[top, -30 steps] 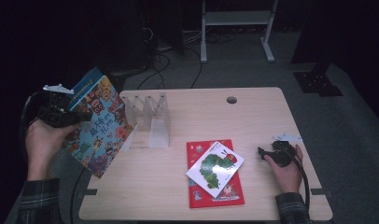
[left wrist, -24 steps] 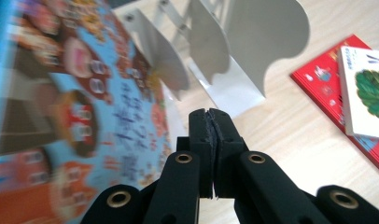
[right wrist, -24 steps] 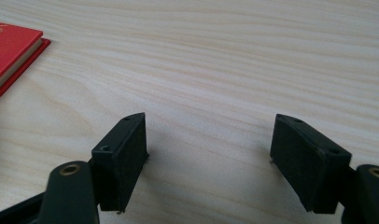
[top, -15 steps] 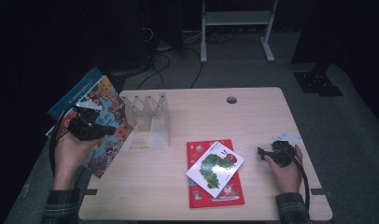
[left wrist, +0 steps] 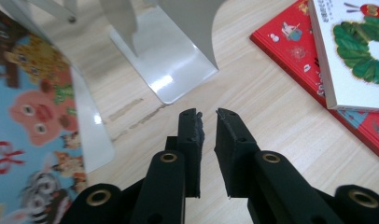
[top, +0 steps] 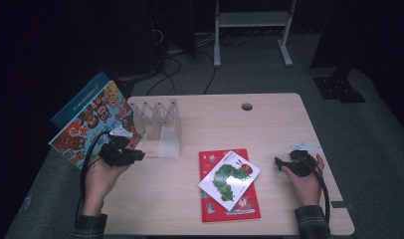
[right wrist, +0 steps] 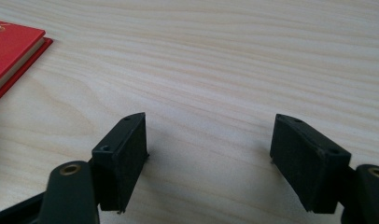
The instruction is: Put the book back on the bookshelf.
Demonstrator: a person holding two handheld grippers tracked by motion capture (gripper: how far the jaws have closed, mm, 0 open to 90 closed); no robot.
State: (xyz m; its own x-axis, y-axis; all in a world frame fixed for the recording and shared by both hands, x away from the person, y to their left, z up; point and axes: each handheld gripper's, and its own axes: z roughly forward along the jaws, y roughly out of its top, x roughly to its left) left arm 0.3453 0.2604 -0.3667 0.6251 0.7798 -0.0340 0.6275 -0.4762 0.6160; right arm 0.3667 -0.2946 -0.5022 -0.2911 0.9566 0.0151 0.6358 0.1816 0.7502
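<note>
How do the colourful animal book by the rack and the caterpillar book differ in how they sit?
The colourful animal book stands tilted, leaning against the left end of the clear rack; the caterpillar book lies flat. The animal book's cover is blue and crowded with small creatures; the caterpillar book's is white with one green caterpillar. The animal book sticks out past the table edge; the caterpillar book rests on a red book. Neither is held by a tool.

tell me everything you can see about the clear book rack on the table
The book rack looks like clear or frosted plastic: a row of upright dividers on flat, glossy base plates that rest on the wooden table. It stands upright at the table's left. A colourful picture book leans tilted at its left end. Its other slots look empty.
</note>
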